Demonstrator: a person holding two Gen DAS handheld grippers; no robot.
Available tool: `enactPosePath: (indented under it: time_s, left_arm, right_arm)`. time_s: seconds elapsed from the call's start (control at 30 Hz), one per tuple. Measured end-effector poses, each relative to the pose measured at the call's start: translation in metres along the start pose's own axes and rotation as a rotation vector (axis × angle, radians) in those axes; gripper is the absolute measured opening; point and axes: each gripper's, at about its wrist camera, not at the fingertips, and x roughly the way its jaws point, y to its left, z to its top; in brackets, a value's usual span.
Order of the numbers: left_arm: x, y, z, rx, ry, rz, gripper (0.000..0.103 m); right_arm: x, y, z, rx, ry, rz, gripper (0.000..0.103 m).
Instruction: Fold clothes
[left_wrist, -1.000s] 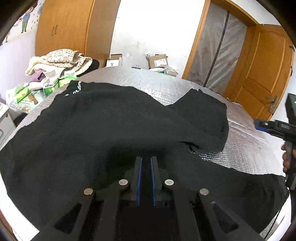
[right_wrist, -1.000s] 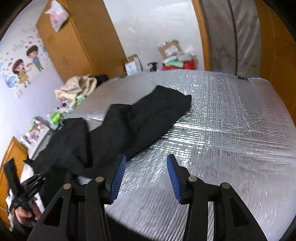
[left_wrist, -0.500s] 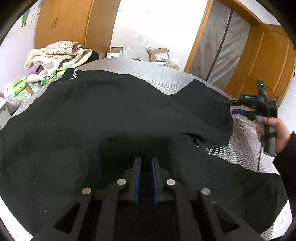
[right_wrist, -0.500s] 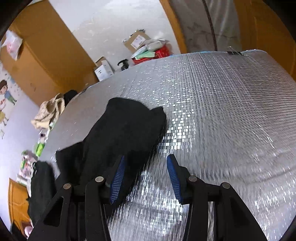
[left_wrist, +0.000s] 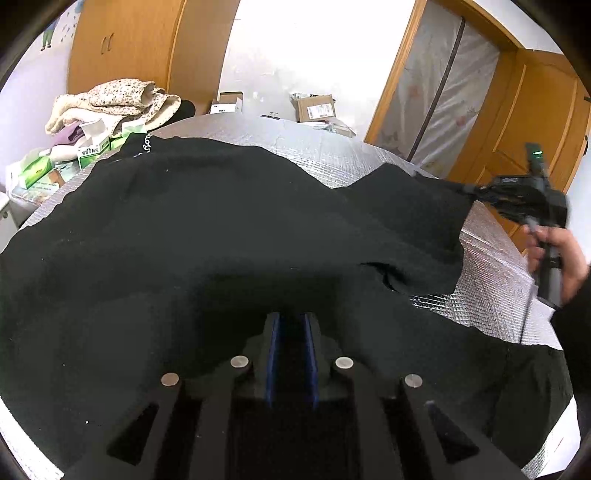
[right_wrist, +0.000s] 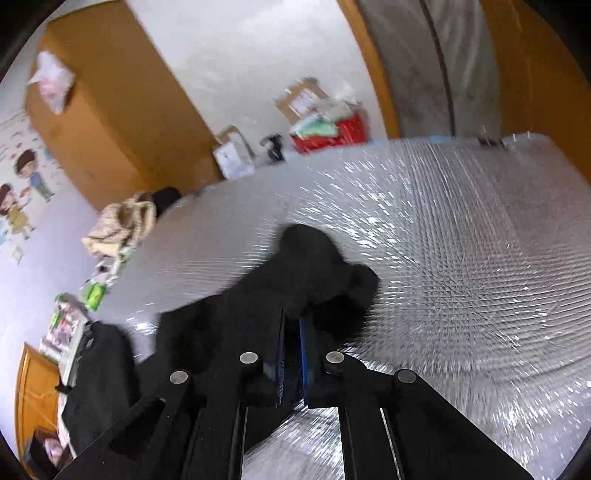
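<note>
Containers: cardboard boxes (left_wrist: 314, 107) on the floor by the far wall, one with a shipping label, contents not readable; a smaller white box (left_wrist: 226, 107) next to them. In the right wrist view a red bag (right_wrist: 334, 134) near the boxes holds greenish packets. Green tissue packs (left_wrist: 37, 175) stacked at the desk's left edge, under a heap of beige floral clothes (left_wrist: 114, 103).

Task item: black garment (left_wrist: 221, 229) spread flat over most of the desk (left_wrist: 325, 158), white lettering near its far left edge, one sleeve (left_wrist: 413, 206) reaching to the right.

Left hand-held gripper (left_wrist: 291, 354): blue pads close together with a narrow gap, jaws have just been opening, black cloth lies under and around the tips; whether fabric is still pinched cannot be told.

Right hand-held gripper (right_wrist: 291, 343): jaws have just been closing, now clamped on the black sleeve end (right_wrist: 314, 258), cloth bunched between and ahead of the pads. Left wrist view shows that same gripper at right, held by a hand (left_wrist: 557, 254) in a dark sleeve, at the sleeve's far tip. Picture is motion-blurred.

Surface: desk covered in silver quilted foil, shiny grid pattern. Room: wooden wardrobe (left_wrist: 122, 48), white wall, wooden door (left_wrist: 535, 122), plastic sheeting over the doorway, cartoon wall stickers (right_wrist: 22, 192) on the left wall.
</note>
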Motion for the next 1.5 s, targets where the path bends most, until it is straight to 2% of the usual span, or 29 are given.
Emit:
enactPosePath:
  time_s: [0.07, 0.2, 0.27, 0.33, 0.4, 0.47, 0.53, 0.63, 0.73, 0.8, 0.87, 1.1, 1.13, 1.2, 1.23, 1.37, 1.5]
  left_arm:
    - [0.000, 0.000, 0.000, 0.001, 0.000, 0.002, 0.014]
    - [0.001, 0.000, 0.001, 0.002, 0.002, 0.005, 0.014]
    - [0.001, -0.001, 0.001, 0.005, 0.002, 0.008, 0.014]
    - [0.001, -0.001, 0.001, 0.006, 0.002, 0.011, 0.014]
    - [0.001, 0.000, 0.002, 0.004, 0.001, 0.009, 0.014]
    - [0.001, 0.001, 0.002, 0.000, 0.001, 0.004, 0.014]
    - [0.001, 0.001, 0.002, -0.001, 0.001, 0.002, 0.014]
    - [0.002, -0.001, 0.002, 0.005, 0.003, 0.010, 0.014]
    - [0.002, -0.001, 0.002, 0.010, 0.003, 0.016, 0.014]
    - [0.002, 0.000, 0.003, 0.009, 0.003, 0.014, 0.014]
    - [0.002, 0.001, 0.003, 0.006, 0.003, 0.012, 0.014]
    - [0.003, 0.000, 0.003, 0.010, 0.004, 0.017, 0.014]
    - [0.003, 0.000, 0.003, 0.008, 0.004, 0.015, 0.014]
    - [0.002, 0.001, 0.002, 0.004, 0.003, 0.010, 0.014]
    - [0.002, 0.002, 0.002, 0.002, 0.003, 0.007, 0.014]
    - [0.002, 0.004, 0.002, -0.005, 0.002, -0.002, 0.014]
    - [0.002, 0.004, 0.002, -0.006, 0.001, -0.003, 0.014]
  right_arm:
    - [-0.029, 0.016, -0.008, -0.040, -0.040, 0.037, 0.007]
    - [-0.076, 0.046, -0.030, -0.134, -0.111, 0.056, 0.007]
    - [-0.094, 0.056, -0.042, -0.170, -0.129, 0.061, 0.007]
    - [-0.096, 0.055, -0.052, -0.149, -0.112, 0.071, 0.008]
    - [-0.081, 0.042, -0.063, -0.089, -0.018, 0.092, 0.016]
    - [-0.069, 0.025, -0.075, -0.025, 0.061, 0.096, 0.029]
    - [-0.073, 0.004, -0.080, 0.032, 0.034, 0.074, 0.032]
    - [-0.080, -0.030, -0.077, 0.122, -0.031, -0.008, 0.036]
    - [-0.063, -0.050, -0.071, 0.129, -0.006, -0.081, 0.041]
    - [-0.047, -0.055, -0.070, 0.121, 0.039, -0.066, 0.041]
    - [-0.028, -0.056, -0.069, 0.105, 0.074, -0.087, 0.041]
    - [0.001, -0.045, -0.053, 0.040, 0.052, -0.142, 0.041]
    - [0.004, -0.043, -0.051, 0.030, 0.054, -0.151, 0.038]
    - [0.004, -0.041, -0.047, 0.012, 0.062, -0.169, 0.014]
    - [0.003, -0.040, -0.044, 0.002, 0.063, -0.179, 0.009]
    - [-0.027, -0.042, -0.017, -0.067, -0.011, -0.238, 0.008]
    - [-0.082, -0.033, 0.006, -0.179, -0.149, -0.375, 0.008]
